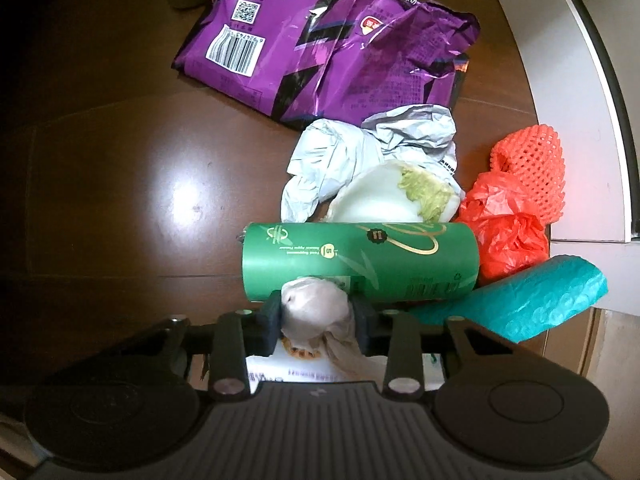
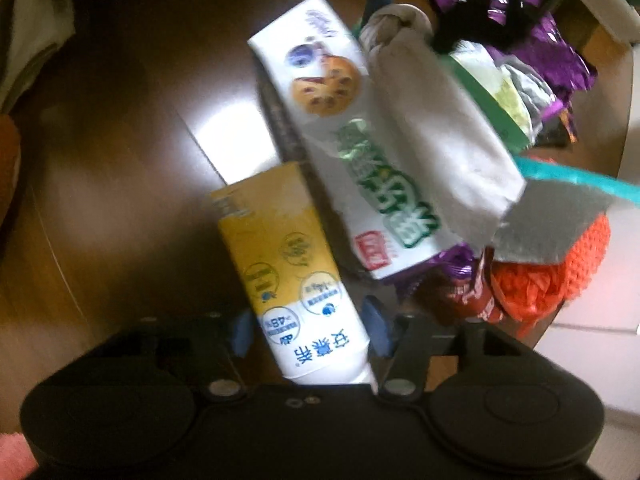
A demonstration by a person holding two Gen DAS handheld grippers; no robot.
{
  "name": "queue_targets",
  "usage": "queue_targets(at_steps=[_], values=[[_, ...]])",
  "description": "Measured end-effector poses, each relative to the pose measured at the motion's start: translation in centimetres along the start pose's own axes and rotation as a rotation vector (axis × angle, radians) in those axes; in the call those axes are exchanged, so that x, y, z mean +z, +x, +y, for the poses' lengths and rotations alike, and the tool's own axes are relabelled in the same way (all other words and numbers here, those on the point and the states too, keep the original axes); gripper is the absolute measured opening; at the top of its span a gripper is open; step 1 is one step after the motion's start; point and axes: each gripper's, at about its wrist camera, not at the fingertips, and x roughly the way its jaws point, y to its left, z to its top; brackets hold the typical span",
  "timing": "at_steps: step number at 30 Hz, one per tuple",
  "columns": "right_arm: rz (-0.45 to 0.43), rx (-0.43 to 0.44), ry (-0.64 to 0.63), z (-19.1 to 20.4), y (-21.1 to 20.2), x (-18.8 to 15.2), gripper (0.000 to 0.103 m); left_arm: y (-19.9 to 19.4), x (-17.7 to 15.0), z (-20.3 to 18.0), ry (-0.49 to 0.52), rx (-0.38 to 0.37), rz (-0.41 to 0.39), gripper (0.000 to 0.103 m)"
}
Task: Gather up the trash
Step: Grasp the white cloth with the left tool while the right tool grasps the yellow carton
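Note:
Trash lies heaped on a dark wooden surface (image 1: 120, 180). My left gripper (image 1: 318, 320) points down and is shut on a crumpled beige paper wad (image 1: 316, 308), right in front of a green can (image 1: 360, 260) lying on its side. In the blurred right wrist view, my right gripper (image 2: 310, 330) straddles a yellow and white carton (image 2: 288, 264), with its blue pads (image 2: 376, 328) against the carton's sides. A white cookie package (image 2: 340, 120) lies beside the carton. The beige paper (image 2: 432, 120) stretches over the package.
A purple snack bag (image 1: 320, 48) lies beyond the can. A grey crumpled bag (image 1: 368, 148), a cabbage piece (image 1: 400, 196), a red plastic bag (image 1: 504, 228), an orange foam net (image 1: 532, 168) and a teal bag roll (image 1: 532, 296) crowd the right. A white ledge (image 1: 560, 100) borders that side.

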Motion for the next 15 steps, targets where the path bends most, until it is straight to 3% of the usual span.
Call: queue_targets(at_steps=[5,8,15], values=[[-0.009,0.055,0.148,-0.9,-2.1,0.0,0.048,-1.1,-0.2,0.9,-0.029,-0.019,-0.019,0.026],[-0.026,0.101,0.278,-1.8,-4.7,-0.3,0.047,-2.2,-0.4,1.5,-0.031,0.005,-0.029,0.026],[-0.055,0.145,0.59,-5.3,-10.8,-1.0,0.046,-6.8,-0.9,3.0,-0.083,-0.026,-0.07,0.026]])
